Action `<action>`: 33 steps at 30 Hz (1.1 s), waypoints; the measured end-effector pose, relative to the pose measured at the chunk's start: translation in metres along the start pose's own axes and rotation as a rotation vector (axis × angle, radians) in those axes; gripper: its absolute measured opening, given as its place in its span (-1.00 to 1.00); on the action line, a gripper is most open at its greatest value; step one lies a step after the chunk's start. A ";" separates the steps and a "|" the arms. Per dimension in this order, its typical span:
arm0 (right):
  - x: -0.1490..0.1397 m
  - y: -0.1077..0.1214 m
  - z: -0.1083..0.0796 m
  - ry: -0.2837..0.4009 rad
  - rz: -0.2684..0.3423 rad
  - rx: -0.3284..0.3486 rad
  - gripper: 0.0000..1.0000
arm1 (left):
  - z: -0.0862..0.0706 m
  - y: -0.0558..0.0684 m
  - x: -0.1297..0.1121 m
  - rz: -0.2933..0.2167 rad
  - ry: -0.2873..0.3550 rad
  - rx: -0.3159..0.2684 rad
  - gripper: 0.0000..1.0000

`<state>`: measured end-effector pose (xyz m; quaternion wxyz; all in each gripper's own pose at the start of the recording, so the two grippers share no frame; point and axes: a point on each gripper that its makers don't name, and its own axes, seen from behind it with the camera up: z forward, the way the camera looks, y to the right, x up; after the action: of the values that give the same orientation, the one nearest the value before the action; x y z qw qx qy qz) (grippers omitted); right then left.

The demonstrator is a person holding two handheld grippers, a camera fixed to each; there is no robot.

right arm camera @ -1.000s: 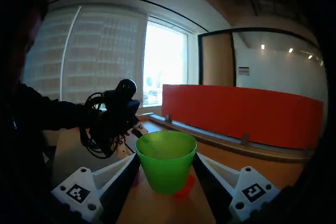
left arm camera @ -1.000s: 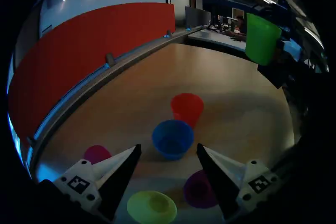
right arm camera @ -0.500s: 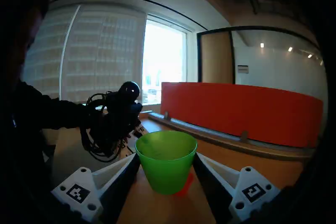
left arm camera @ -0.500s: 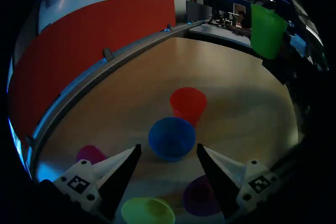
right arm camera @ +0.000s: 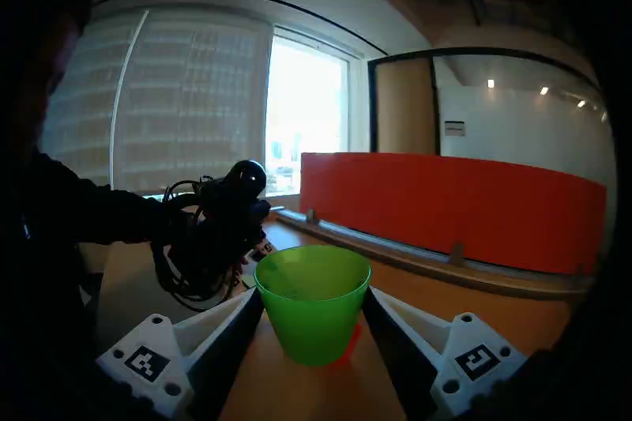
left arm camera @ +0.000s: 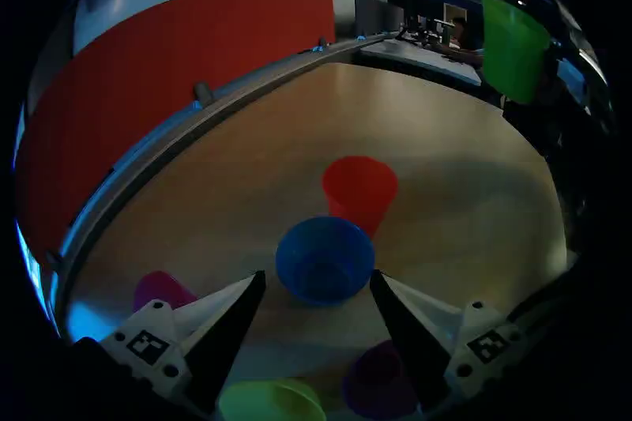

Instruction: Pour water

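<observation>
**Green cup up in the air; blue cup on table btwn spread left claw**

Landmark = blue cup (left arm camera: 325,259). It stands upright, mouth up, on the wooden table (left arm camera: 442,129).

- Red partition (left arm camera: 158,65): runs along the table edge, well beyond blue cup and to its left in left gripper view.
- Green cup (right arm camera: 314,302): off the table, high up and well apart from blue cup, far to its upper right in left gripper view (left arm camera: 515,48). Upright, mouth up. Can't tell if there's water inside.
- Right claw (right arm camera: 312,291): pinching the green cup, w/ one finger pressed on each side.
- Left claw (left arm camera: 316,274): fingers spread wide, tips flanking the near side of blue cup, nothing pinched.
- Red cup (left arm camera: 359,192): upright, just behind blue cup and partly overlapped by it. Can't tell if they touch.
- Magenta cup (left arm camera: 158,291): near-left of blue cup, partly behind a left claw finger.
- Purple cup (left arm camera: 379,377): near-right of blue cup, partly hidden by the other finger.
- Yellow-green cup (left arm camera: 268,404): closest to the camera, straight back from blue cup.
</observation>
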<state>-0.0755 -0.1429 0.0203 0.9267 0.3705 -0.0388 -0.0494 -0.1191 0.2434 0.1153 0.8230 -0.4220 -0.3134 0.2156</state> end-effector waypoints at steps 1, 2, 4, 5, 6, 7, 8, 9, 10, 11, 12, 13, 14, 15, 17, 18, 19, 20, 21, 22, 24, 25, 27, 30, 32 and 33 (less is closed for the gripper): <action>0.000 0.000 0.000 0.000 0.001 0.000 0.79 | 0.001 0.000 0.000 -0.001 0.000 0.000 0.97; -0.001 0.000 0.001 -0.001 0.002 0.001 0.79 | 0.002 0.000 0.000 -0.002 -0.001 0.001 0.97; -0.002 0.000 0.001 -0.001 0.004 0.001 0.79 | 0.004 0.001 0.001 -0.004 -0.001 0.002 0.97; -0.002 0.000 0.001 -0.001 0.005 0.001 0.79 | 0.004 0.000 0.001 -0.004 -0.001 0.002 0.97; -0.003 0.001 0.001 -0.002 0.006 0.001 0.79 | 0.005 0.000 0.001 -0.005 0.000 0.003 0.97; -0.003 0.001 0.001 -0.002 0.006 0.001 0.79 | 0.006 0.000 0.001 -0.006 0.001 0.003 0.97; -0.003 0.001 0.001 -0.003 0.006 0.000 0.79 | 0.007 0.000 0.001 -0.007 0.002 0.003 0.97; -0.004 0.001 0.001 -0.004 0.006 0.000 0.79 | 0.007 0.000 0.001 -0.009 0.003 0.002 0.97; -0.004 0.002 0.001 -0.004 0.006 -0.001 0.79 | 0.008 0.000 0.001 -0.011 0.003 0.002 0.97; -0.005 0.002 0.001 -0.004 0.006 -0.002 0.79 | 0.009 0.000 0.001 -0.013 0.003 0.002 0.97; -0.006 0.003 0.001 -0.005 0.006 -0.003 0.79 | 0.010 0.000 0.001 -0.016 0.003 0.002 0.97; -0.006 0.003 0.001 -0.004 0.007 -0.003 0.79 | 0.010 0.000 0.001 -0.019 0.005 0.002 0.97; -0.006 0.003 0.001 -0.004 0.008 -0.003 0.79 | 0.011 0.000 0.001 -0.022 0.007 0.002 0.97; -0.006 0.004 0.001 -0.004 0.009 -0.004 0.79 | 0.011 -0.001 0.002 -0.026 0.009 0.003 0.97; -0.006 0.004 0.000 -0.004 0.009 -0.005 0.79 | 0.012 -0.001 0.002 -0.031 0.011 0.002 0.97; -0.006 0.004 0.000 -0.004 0.010 -0.006 0.79 | 0.012 -0.001 0.002 -0.034 0.012 0.001 0.97; -0.006 0.004 0.000 -0.005 0.009 -0.006 0.79 | 0.013 -0.001 0.003 -0.036 0.013 0.002 0.97; -0.006 0.004 0.000 -0.005 0.009 -0.006 0.79 | 0.013 -0.001 0.003 -0.038 0.013 0.002 0.97; -0.006 0.004 -0.001 -0.006 0.008 -0.006 0.79 | 0.014 -0.001 0.003 -0.040 0.014 0.002 0.97; -0.006 0.004 -0.001 -0.005 0.008 -0.006 0.79 | 0.014 -0.001 0.004 -0.041 0.015 0.003 0.97; -0.006 0.004 -0.001 -0.005 0.007 -0.006 0.79 | 0.016 -0.001 0.004 -0.044 0.018 0.005 0.97; -0.006 0.004 -0.001 -0.006 0.007 -0.006 0.79 | 0.017 -0.001 0.004 -0.045 0.019 0.005 0.97; -0.007 0.004 0.000 -0.008 0.007 -0.007 0.79 | 0.018 -0.002 0.004 -0.047 0.020 0.007 0.97; -0.008 0.005 0.000 -0.010 0.007 -0.008 0.79 | 0.019 -0.001 0.003 -0.053 0.017 0.006 0.97; -0.008 0.005 0.000 -0.011 0.006 -0.009 0.79 | 0.020 -0.001 0.002 -0.058 0.015 0.004 0.97; -0.008 0.005 0.000 -0.011 0.006 -0.010 0.79 | 0.021 0.000 0.001 -0.060 0.015 0.003 0.96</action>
<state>-0.0829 -0.1382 0.0234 0.9284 0.3656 -0.0450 -0.0488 -0.1327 0.2559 0.1252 0.8320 -0.4128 -0.3196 0.1879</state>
